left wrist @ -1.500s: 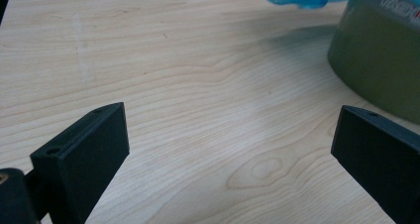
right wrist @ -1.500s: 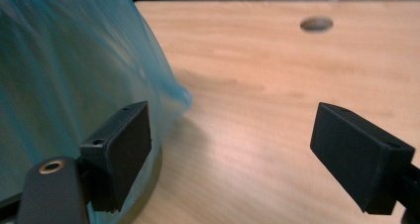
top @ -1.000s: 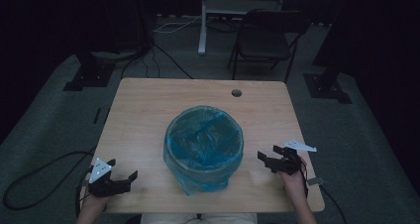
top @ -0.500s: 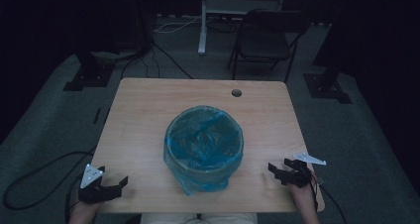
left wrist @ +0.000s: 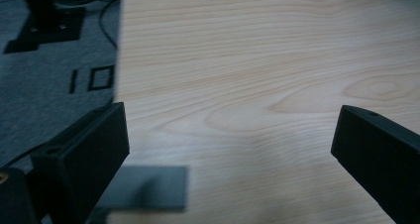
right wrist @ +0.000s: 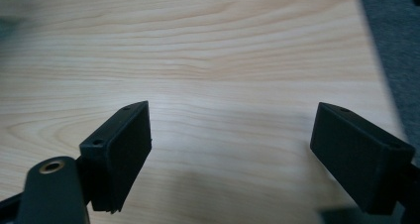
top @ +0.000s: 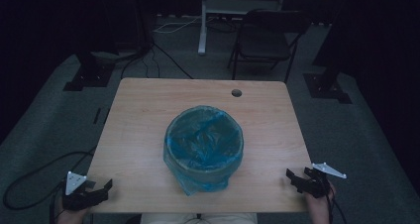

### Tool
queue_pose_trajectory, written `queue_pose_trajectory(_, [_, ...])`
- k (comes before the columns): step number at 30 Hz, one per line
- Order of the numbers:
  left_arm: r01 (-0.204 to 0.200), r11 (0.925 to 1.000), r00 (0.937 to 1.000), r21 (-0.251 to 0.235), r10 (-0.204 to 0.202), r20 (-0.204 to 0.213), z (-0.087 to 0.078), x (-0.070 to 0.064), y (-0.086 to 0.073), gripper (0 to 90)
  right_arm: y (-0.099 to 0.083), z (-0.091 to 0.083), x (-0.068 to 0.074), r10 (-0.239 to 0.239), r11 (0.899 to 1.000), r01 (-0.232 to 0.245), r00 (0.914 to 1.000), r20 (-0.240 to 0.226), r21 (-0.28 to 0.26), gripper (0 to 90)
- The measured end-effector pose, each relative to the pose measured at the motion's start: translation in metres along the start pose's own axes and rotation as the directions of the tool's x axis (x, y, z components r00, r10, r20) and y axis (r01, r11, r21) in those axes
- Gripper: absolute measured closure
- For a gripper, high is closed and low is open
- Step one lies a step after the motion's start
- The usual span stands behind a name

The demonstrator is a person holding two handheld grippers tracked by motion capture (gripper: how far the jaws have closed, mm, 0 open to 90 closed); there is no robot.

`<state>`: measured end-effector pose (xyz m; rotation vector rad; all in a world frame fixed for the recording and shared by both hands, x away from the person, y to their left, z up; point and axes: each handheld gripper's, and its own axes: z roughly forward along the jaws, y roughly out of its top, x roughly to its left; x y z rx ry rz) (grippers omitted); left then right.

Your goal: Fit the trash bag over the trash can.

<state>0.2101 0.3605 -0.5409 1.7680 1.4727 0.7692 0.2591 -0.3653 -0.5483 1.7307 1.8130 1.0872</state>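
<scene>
High view: wooden table [top: 148,115] at centre frame, a round bin [top: 203,143] in its middle, lined with a blue plastic bag [top: 200,135] whose edge folds over the rim and hangs down the near side. Left gripper [top: 101,191] at lower left, off the table's near-left corner, jaws spread and empty. Right gripper [top: 293,178] at lower right, over the near-right table edge, jaws likewise spread with nothing between them. Both well apart from the bin. Small round hole [top: 236,92] in the tabletop toward upper centre; folding chair [top: 265,38] on the floor beyond. Left gripper view: 2 black jaws wide apart at the bottom corners, bare wood grain between, grey carpet at upper left past the table's edge. Right gripper view: 2 black jaws wide apart, bare wood between, carpet strip at upper right. Judged step: liner seated on the bin, grippers idle at the near corners. Next move, if any work remains on the bag, calls for bringing both grippers inward to the rim.
</scene>
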Motion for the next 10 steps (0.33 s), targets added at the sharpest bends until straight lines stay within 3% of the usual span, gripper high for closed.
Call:
queue_pose_trajectory(2, [0.023,0.9996,0.9992,-0.014,-0.024,-0.034,-0.002,0.004,-0.002,2.0,-0.002,-0.004,-0.006,0.017,1.000,-0.016,0.9996,0.024,-0.015,15.5])
queue_pose_trajectory(4, [0.047,0.9985,0.9947,-0.030,-0.049,-0.090,-0.005,0.008,-0.002,2.1,-0.004,-0.006,-0.012,0.037,0.999,-0.035,0.9972,0.065,-0.030,15.5])
queue_pose_trajectory(6, [0.083,0.9948,0.9892,-0.059,-0.089,-0.117,-0.008,0.011,-0.003,2.1,-0.006,-0.007,-0.017,0.052,0.998,-0.048,0.9943,0.093,-0.037,15.5])
queue_pose_trajectory(10, [0.081,0.9947,0.9845,-0.063,-0.090,-0.151,-0.008,0.012,-0.005,2.1,-0.010,-0.009,-0.022,0.086,0.994,-0.079,0.9914,0.099,-0.071,15.5])
